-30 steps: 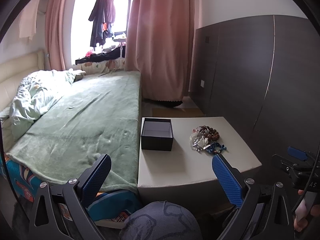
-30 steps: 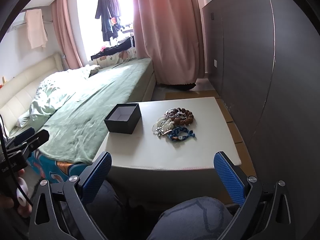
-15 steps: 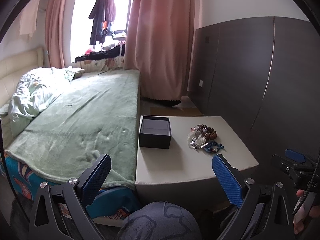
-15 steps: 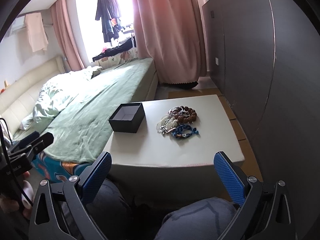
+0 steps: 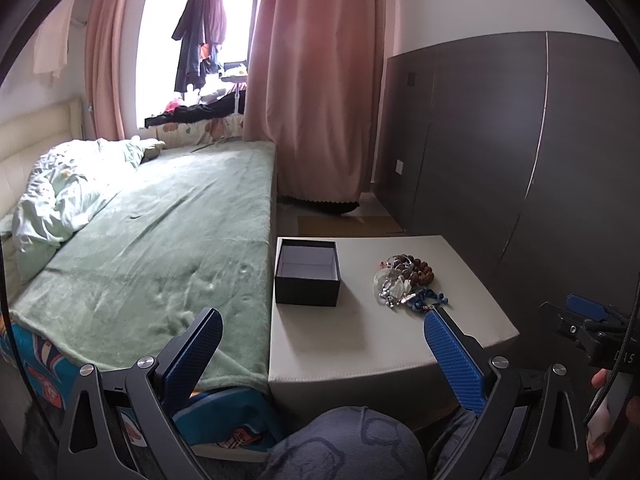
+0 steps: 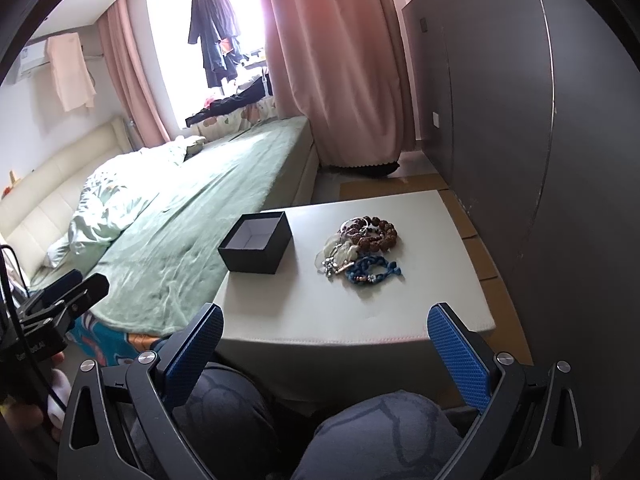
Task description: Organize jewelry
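Note:
An open black box [image 5: 307, 273] with a pale inside stands empty on the left part of a white low table [image 5: 360, 340]. It also shows in the right wrist view [image 6: 256, 245]. A heap of jewelry [image 5: 406, 282] lies to its right: brown bead bracelets [image 6: 372, 234], pale silver pieces [image 6: 338, 254] and a blue braided bracelet [image 6: 372, 270]. My left gripper [image 5: 322, 354] is open and empty, held before the table's near edge. My right gripper [image 6: 326, 350] is open and empty, also short of the near edge.
A bed with a green blanket [image 5: 160, 240] butts against the table's left side. A dark wardrobe [image 5: 520, 140] stands to the right. Pink curtains [image 5: 316, 100] hang behind. My knees [image 6: 380, 436] are under the grippers. The table [image 6: 360, 312] is bare near its front edge.
Both views have drifted slightly; the table and jewelry sit a little differently in frame. Both grippers stay open and nothing on the table has moved.

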A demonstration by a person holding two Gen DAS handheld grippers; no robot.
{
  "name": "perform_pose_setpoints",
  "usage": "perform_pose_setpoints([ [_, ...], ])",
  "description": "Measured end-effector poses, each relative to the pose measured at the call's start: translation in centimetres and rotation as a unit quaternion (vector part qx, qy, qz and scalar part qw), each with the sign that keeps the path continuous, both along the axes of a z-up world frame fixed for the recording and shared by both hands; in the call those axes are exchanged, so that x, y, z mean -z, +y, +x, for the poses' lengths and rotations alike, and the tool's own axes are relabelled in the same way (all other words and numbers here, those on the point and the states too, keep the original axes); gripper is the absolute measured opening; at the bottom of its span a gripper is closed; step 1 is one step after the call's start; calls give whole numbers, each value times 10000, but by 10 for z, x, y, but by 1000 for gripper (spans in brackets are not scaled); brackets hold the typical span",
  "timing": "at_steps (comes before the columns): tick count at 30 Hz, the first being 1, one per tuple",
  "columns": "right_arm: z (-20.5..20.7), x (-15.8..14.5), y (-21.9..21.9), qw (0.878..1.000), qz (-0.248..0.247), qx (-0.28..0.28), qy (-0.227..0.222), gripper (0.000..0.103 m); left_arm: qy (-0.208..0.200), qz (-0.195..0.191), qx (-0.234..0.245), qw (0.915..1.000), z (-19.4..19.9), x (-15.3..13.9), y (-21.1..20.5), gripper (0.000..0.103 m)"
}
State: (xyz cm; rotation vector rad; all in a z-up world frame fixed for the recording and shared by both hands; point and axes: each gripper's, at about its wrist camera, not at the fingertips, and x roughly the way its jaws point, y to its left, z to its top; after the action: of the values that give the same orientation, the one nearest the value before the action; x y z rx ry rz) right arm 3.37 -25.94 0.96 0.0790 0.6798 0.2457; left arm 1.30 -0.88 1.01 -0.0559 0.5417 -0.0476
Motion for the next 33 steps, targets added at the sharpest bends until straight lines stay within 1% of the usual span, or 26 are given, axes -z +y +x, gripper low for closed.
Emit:
perform_pose_setpoints([
  [8, 31, 2, -14, 9997, 176, 73, 119, 103, 97, -126, 228, 9996, 44, 5, -8, 101],
  [11, 44, 7, -23, 9992, 301, 123, 226, 99, 220, -211, 328, 9990, 63, 12, -15, 97],
  [13, 52, 11, -28, 9987, 363, 160, 312, 94, 325, -218, 396, 9984, 74, 17, -19, 90],
  [14, 57, 14, -32, 9983, 406, 176, 375, 91, 409, -203, 444, 9980, 84, 21, -23, 87],
  [15, 63, 17, -35, 9978, 448, 188, 440, 87, 462, -185, 467, 9977, 89, 24, -25, 83],
  [16, 69, 21, -39, 9972, 498, 201, 512, 86, 517, -157, 486, 9974, 95, 27, -28, 79],
  [18, 81, 29, -44, 9959, 595, 235, 641, 80, 604, -152, 567, 9965, 107, 33, -33, 76],
  [20, 91, 36, -49, 9943, 724, 248, 739, 76, 714, -183, 673, 9950, 119, 37, -38, 73],
  [23, 110, 48, -57, 9913, 889, 329, 911, 65, 864, -189, 779, 9930, 137, 42, -45, 68],
  [24, 116, 52, -60, 9897, 980, 364, 981, 63, 917, -193, 793, 9924, 145, 43, -48, 65],
  [25, 122, 54, -63, 9884, 1048, 395, 1024, 63, 967, -191, 805, 9919, 152, 44, -50, 62],
  [30, 152, 63, -71, 9836, 1272, 565, 1148, 62, 1181, -190, 952, 9882, 189, 47, -60, 55],
  [33, 169, 67, -76, 9802, 1409, 618, 1243, 58, 1258, -146, 1039, 9865, 207, 48, -67, 50],
])
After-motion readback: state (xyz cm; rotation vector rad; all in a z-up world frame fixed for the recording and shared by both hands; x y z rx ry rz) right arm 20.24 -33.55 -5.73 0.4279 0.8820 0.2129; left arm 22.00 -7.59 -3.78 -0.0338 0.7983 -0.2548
